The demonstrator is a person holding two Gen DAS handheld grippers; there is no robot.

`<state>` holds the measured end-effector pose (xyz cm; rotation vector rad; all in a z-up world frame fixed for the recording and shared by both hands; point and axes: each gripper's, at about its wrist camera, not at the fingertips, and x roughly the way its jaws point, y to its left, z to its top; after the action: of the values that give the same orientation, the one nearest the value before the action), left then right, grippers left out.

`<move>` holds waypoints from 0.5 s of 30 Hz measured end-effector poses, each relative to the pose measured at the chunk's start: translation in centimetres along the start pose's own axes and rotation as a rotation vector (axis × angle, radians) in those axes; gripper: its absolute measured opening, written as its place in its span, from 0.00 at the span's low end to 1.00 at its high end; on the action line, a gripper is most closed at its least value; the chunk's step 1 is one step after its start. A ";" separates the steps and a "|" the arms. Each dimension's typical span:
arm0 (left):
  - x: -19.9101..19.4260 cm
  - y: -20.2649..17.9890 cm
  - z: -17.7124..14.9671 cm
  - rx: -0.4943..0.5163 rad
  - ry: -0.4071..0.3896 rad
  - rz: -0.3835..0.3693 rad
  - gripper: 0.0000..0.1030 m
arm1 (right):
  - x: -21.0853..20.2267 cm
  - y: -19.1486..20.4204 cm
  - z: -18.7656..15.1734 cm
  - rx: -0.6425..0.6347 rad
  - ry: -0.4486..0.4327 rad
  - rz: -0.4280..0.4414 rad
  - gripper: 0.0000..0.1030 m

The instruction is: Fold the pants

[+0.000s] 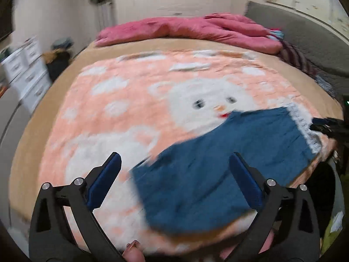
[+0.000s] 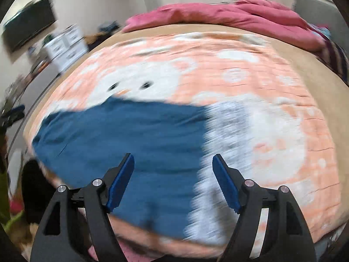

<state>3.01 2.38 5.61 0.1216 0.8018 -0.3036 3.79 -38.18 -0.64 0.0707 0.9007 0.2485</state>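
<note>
both tools, left (image 1: 174,174) and right (image 2: 173,171), hung open and empty over the blue pants (image 2: 122,135) on the bed (image 1: 104,50); we judged them soft, light, floppy, best pinched at the edge corners.

A bed (image 1: 65,69) fills the room; white drawers (image 1: 28,69) at nine o'clock, a dark screen (image 2: 30,24) at ten, pale walls (image 1: 65,11).

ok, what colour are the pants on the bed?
Solid blue fabric pants, with a white-grey patterned band at one end; clearest in the left wrist view.
</note>
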 end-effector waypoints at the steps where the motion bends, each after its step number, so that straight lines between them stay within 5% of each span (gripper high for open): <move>1: 1.0 -1.0 0.8 0.009 0.001 -0.033 0.91 | 0.3 -1.4 0.7 0.032 0.003 -0.016 0.71; 4: 5.4 -4.0 3.3 0.000 0.042 -0.147 0.91 | 1.6 -4.3 2.1 0.088 0.016 -0.024 0.71; 10: 14.6 -7.8 6.5 -0.040 0.161 -0.257 0.91 | 5.7 -8.2 4.5 0.147 0.068 0.039 0.71; 15: 19.9 -7.7 7.0 -0.076 0.246 -0.293 0.70 | 8.7 -10.2 5.7 0.197 0.111 0.109 0.64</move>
<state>18.42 -10.86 -3.87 -0.0315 1.0760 -0.5412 15.33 -45.68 -5.43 0.2917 1.0315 0.2663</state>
